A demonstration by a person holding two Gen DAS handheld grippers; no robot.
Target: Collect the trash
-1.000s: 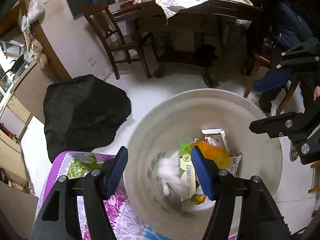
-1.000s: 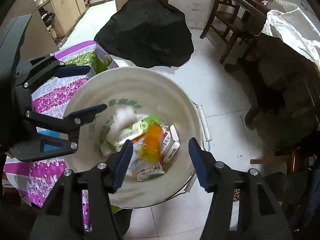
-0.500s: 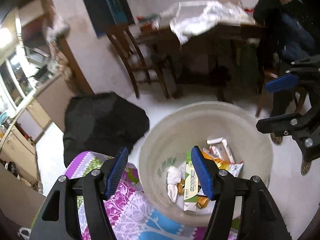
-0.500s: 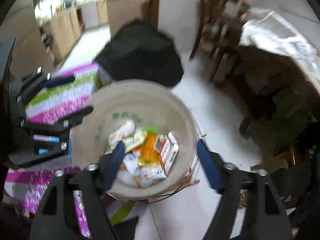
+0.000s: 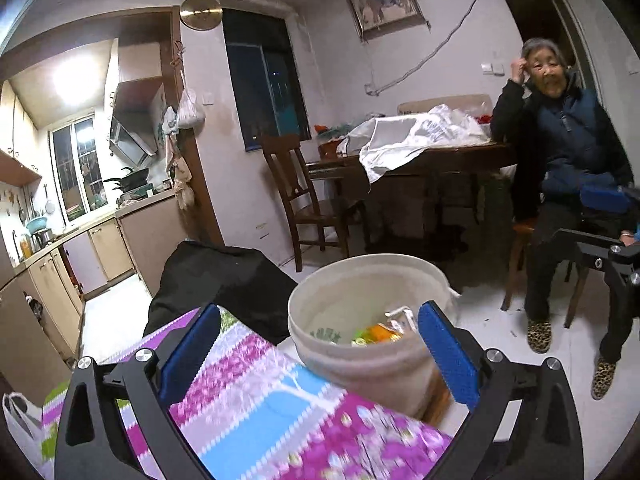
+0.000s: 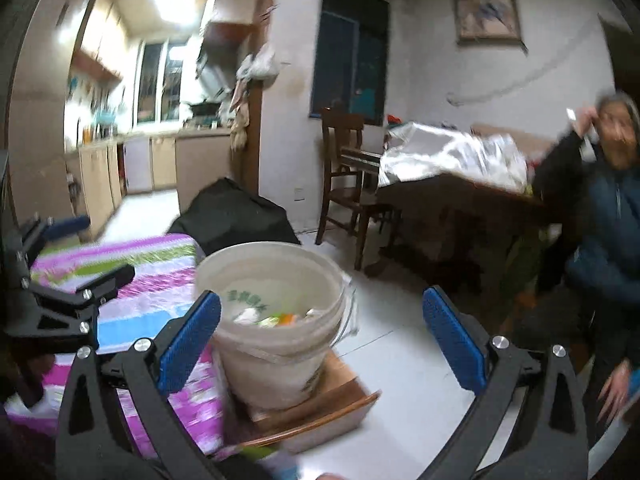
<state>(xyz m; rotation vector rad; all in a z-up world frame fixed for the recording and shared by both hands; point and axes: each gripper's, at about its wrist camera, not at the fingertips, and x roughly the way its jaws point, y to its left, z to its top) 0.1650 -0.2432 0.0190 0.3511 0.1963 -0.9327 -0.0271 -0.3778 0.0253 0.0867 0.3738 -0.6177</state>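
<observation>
My left gripper (image 5: 320, 354) and right gripper (image 6: 322, 340) just opened wide, empty. Only the right view shows the wooden stool (image 6: 320, 412) under the bucket (image 6: 276, 344).

— What is by the wall?
— A brown chair (image 5: 298, 196) beside a dark table (image 5: 432, 160) with a white sheet (image 5: 404, 136) on it.
— And on the floor?
— A big black bag (image 5: 224, 276). A person (image 5: 568, 152) sits nearby.

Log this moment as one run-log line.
left gripper: open, empty, jaws just opening | right gripper: open, empty, jaws just opening | bucket: holds trash, beside floral cloth
</observation>
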